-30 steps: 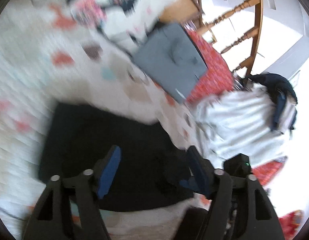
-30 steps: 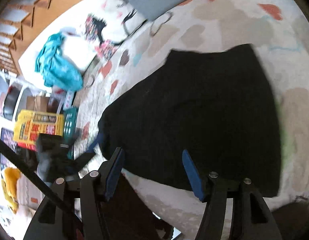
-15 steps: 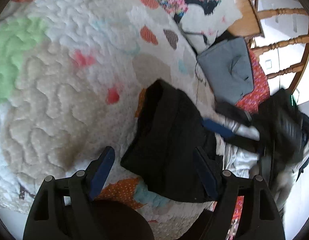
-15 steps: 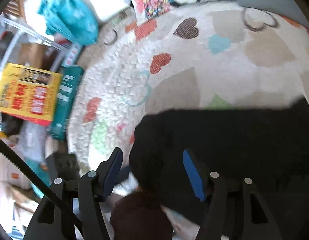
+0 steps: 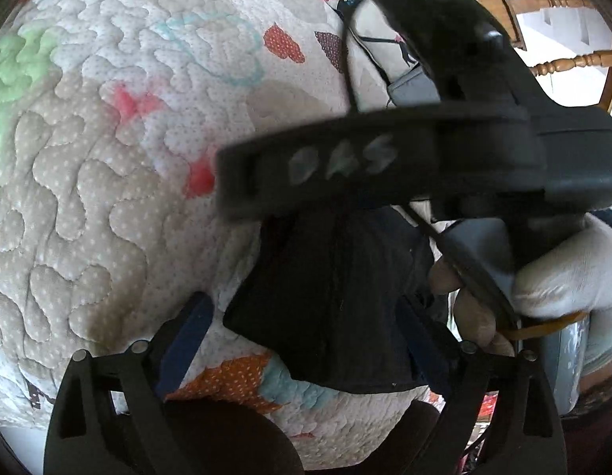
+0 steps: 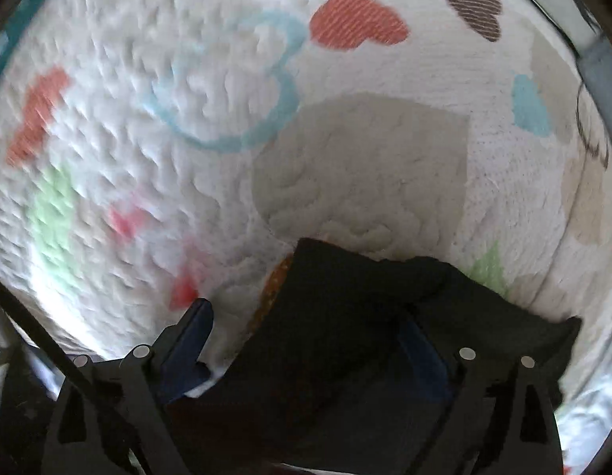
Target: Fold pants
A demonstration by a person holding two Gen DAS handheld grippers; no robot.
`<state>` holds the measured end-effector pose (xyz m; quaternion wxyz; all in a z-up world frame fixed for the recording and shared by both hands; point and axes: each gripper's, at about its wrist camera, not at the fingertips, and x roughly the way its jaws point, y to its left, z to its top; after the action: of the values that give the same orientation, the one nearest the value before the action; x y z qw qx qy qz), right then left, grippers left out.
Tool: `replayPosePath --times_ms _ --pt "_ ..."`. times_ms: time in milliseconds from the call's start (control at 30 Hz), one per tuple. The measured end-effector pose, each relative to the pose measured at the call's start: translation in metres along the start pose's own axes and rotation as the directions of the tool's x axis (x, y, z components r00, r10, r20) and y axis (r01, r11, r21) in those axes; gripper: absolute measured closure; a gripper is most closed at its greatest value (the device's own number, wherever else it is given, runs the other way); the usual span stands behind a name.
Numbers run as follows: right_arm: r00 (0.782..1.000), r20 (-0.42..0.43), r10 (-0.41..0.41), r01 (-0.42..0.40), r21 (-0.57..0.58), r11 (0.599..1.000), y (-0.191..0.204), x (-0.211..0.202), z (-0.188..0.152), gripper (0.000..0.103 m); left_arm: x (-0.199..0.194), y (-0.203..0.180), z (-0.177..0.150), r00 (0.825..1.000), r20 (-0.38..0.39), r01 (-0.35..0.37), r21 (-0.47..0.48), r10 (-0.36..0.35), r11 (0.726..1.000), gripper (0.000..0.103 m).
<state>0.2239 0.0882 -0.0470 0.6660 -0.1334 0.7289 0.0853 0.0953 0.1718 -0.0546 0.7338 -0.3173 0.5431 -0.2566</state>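
Blue-padded left gripper stands with jaws spread, nothing pinched; the black fabric pants lie between and just ahead of its fingers as a compact, several-layer bundle. Right gripper, also spread and empty, hangs over the same bundle's near edge (its body crosses the left view, close above the pants). Pants rest on the quilted white heart-patterned bedspread. Judgement: folding looks largely done; only squaring or a final fold remains.

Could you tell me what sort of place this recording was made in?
Most likely a home bedroom: the black pants lie on a quilted bedspread patterned with hearts, and turned wooden spindles, perhaps of a chair or bed frame, stand beyond it.
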Motion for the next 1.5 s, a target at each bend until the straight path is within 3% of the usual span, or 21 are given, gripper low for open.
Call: replayPosePath --times_ms 33,67,100,200,367,500,700,900,1133,1267,1333,1500 --pt "1.0 0.006 -0.017 0.018 -0.014 1.0 0.002 -0.001 -0.001 0.01 0.004 -0.005 0.002 1.0 -0.003 0.002 0.002 -0.002 1.0 0.023" --pt "0.999 0.015 -0.039 0.039 -0.03 0.999 0.004 -0.002 -0.003 0.017 0.005 -0.007 0.001 1.0 -0.012 -0.008 0.003 0.008 1.0 0.047" --pt "0.998 0.024 -0.059 0.06 -0.046 0.997 0.005 -0.005 -0.005 0.028 0.007 -0.008 0.001 0.999 -0.023 -0.029 0.007 0.03 1.0 0.061" --pt "0.994 0.069 -0.081 0.087 -0.095 0.992 0.001 -0.02 -0.018 0.05 0.009 -0.012 -0.003 0.999 -0.035 0.018 -0.02 -0.019 1.0 0.061" --pt "0.984 0.176 -0.001 0.015 -0.078 0.997 -0.024 -0.051 -0.054 0.06 0.004 -0.045 -0.011 0.996 -0.031 0.083 0.01 -0.083 0.996 0.061" --pt "0.959 0.274 0.072 -0.065 -0.037 0.997 -0.054 -0.077 -0.093 0.062 0.007 -0.081 -0.02 0.995 -0.045 0.097 0.063 -0.095 0.993 0.061" --pt "0.896 0.41 0.174 -0.222 0.073 0.972 -0.121 -0.104 -0.157 0.062 0.028 -0.133 -0.044 0.993 -0.093 0.085 0.171 -0.07 0.982 0.061" --pt "0.829 0.512 0.225 -0.374 0.209 0.903 -0.193 -0.09 -0.222 0.062 0.069 -0.195 -0.07 0.985 -0.17 0.06 0.295 -0.01 0.953 0.061" --pt "0.783 0.58 0.225 -0.476 0.325 0.817 -0.269 -0.059 -0.274 0.064 0.138 -0.245 -0.097 0.966 -0.255 0.062 0.37 0.038 0.927 0.061" --pt "0.775 0.594 0.216 -0.51 0.385 0.77 -0.303 -0.036 -0.294 0.08 0.164 -0.257 -0.116 0.955 -0.281 0.038 0.421 0.091 0.906 0.061" --pt "0.775 0.597 0.208 -0.519 0.413 0.748 -0.314 -0.024 -0.301 0.08 0.168 -0.263 -0.124 0.949 -0.297 0.039 0.434 0.102 0.9 0.061" --pt "0.785 0.595 0.169 -0.514 0.475 0.714 -0.338 0.001 -0.32 0.08 0.146 -0.256 -0.122 0.94 -0.342 0.125 0.386 0.016 0.914 0.059"
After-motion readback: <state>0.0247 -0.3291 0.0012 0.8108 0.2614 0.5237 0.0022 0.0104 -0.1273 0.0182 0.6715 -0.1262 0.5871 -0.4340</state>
